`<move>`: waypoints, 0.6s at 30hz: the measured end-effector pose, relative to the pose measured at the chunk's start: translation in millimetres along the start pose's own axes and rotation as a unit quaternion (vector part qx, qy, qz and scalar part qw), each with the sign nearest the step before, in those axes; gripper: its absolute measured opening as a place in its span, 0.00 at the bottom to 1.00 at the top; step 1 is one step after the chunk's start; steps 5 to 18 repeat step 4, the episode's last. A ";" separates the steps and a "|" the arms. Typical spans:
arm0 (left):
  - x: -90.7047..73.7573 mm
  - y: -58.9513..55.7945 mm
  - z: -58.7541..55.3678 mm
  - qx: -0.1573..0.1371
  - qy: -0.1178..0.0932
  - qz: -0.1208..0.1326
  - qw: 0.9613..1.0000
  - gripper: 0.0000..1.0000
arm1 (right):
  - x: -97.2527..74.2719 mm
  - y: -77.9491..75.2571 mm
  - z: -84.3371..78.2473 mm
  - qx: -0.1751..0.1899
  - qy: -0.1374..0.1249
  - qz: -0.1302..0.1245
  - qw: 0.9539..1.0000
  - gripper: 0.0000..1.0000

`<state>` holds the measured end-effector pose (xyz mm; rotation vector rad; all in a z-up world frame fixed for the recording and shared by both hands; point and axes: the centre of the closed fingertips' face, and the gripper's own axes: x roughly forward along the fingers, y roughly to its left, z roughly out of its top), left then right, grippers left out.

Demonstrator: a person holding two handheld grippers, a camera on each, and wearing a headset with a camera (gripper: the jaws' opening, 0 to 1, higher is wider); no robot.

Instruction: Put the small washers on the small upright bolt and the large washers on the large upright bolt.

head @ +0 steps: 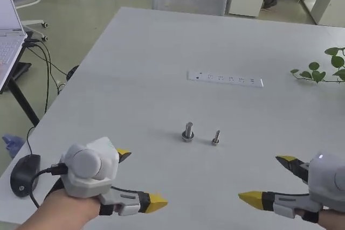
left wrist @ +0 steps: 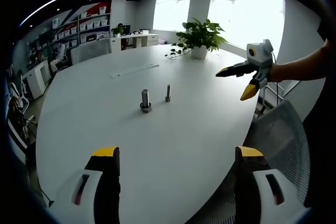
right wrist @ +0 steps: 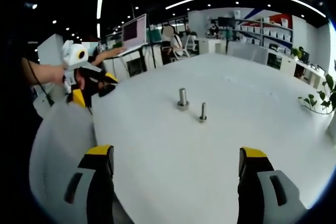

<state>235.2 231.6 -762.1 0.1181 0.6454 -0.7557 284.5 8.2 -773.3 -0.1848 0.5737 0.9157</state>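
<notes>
— Standing upright on the smooth white table (head: 135, 68), do both metal bolts point up?
— Yes. The large bolt (head: 187, 132) is on the left, the small bolt (head: 215, 137) just beside it on the right, not touching.
— And the claws?
— The left gripper (head: 140, 178) and the right gripper (head: 268, 179) are near us, yellow-tipped jaws spread wide, holding nothing.

Lg bolt foot: silver large upright bolt (head: 187, 132) has a wider ring at its base; washer or head, too small to tell.
Sm bolt foot: silver small upright bolt (head: 215, 137), same doubt.
Rt side: grey, yellow-tipped right gripper (head: 259, 177), body cut by frame edge.
Left edge: white open laptop (head: 8, 36) cut off.
Rt edge: green leafy plant (head: 323, 68) cut off.
</notes>
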 end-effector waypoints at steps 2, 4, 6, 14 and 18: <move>0.5 0.3 -3.4 -0.002 0.004 -0.002 1.000 0.92 | -0.2 1.9 -1.8 -0.015 -0.004 0.001 1.000 1.00; 1.2 0.4 -5.2 -0.002 0.007 -0.004 1.000 0.92 | -1.4 4.3 -2.0 -0.006 -0.008 0.005 1.000 1.00; 1.2 0.4 -5.2 -0.002 0.007 -0.004 1.000 0.92 | -1.4 4.3 -2.0 -0.006 -0.008 0.005 1.000 1.00; 1.2 0.4 -5.2 -0.002 0.007 -0.004 1.000 0.92 | -1.4 4.3 -2.0 -0.006 -0.008 0.005 1.000 1.00; 1.2 0.4 -5.2 -0.002 0.007 -0.004 1.000 0.92 | -1.4 4.3 -2.0 -0.006 -0.008 0.005 1.000 1.00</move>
